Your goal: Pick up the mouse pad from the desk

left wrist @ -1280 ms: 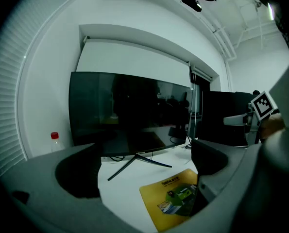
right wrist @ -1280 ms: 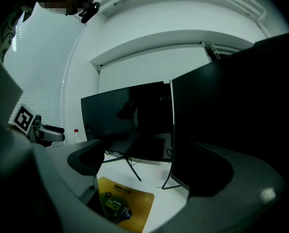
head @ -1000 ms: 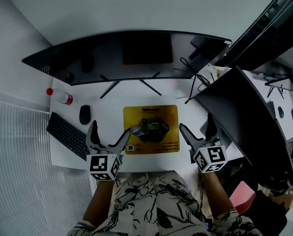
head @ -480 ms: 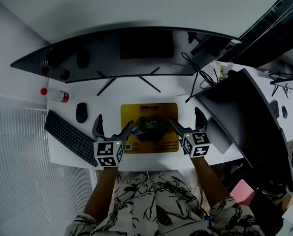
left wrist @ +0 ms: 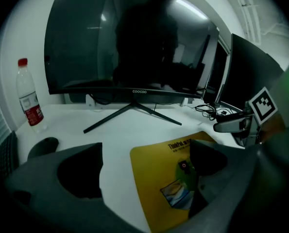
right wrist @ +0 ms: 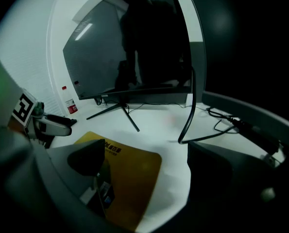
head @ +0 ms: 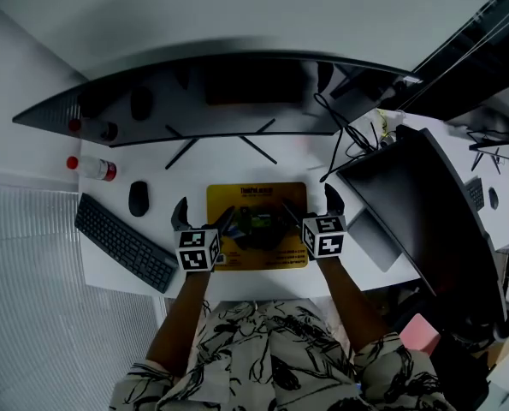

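Left hand-held gripper (head: 204,217) and right hand-held gripper (head: 310,208) both gape wide over the yellow mouse pad's (head: 258,199) side edges. They cover its near corners in the head view.

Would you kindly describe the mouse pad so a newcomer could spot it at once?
Find the wide curved monitor at the back of the white desk. Right in front of it, mid-desk, lies the mouse pad. It is the only yellow thing there, beside a black keyboard and mouse.
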Motion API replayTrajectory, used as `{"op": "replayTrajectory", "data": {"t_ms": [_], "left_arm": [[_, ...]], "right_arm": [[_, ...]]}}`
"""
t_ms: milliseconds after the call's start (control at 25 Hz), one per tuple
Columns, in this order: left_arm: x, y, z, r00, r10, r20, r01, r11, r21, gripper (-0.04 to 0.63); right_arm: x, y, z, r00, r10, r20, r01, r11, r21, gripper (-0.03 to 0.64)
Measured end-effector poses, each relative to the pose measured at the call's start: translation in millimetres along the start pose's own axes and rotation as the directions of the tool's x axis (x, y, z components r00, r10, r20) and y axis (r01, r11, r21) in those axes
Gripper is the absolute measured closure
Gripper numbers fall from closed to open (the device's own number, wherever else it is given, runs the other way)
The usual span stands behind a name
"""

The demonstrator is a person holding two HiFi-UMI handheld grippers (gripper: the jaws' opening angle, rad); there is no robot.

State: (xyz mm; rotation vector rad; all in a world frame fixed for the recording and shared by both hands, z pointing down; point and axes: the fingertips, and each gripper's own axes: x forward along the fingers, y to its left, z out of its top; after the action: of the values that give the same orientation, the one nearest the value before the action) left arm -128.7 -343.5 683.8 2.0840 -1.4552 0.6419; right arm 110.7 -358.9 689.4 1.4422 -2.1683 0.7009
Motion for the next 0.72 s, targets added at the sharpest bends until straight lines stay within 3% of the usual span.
{"op": "replayTrajectory", "data": {"t_ms": [440,720], "left_arm": [[37.3,11.6,-18.7,0.997,0.025,-0.071,-0.026,1.000,-0.013,0.067],[50.8,13.6,-29.3,0.993,0.033,-0.114,-0.038,0.999,-0.040,0.118]], "right_arm": [[27.9,-9.9,-22.4,0.996,-0.038,-0.080,0.040,0.999,0.030,0.100],[33.4,-11.9,-31.4,0.991,-0.064,-0.119,0.070,0.997,0.043,0.173]]}}
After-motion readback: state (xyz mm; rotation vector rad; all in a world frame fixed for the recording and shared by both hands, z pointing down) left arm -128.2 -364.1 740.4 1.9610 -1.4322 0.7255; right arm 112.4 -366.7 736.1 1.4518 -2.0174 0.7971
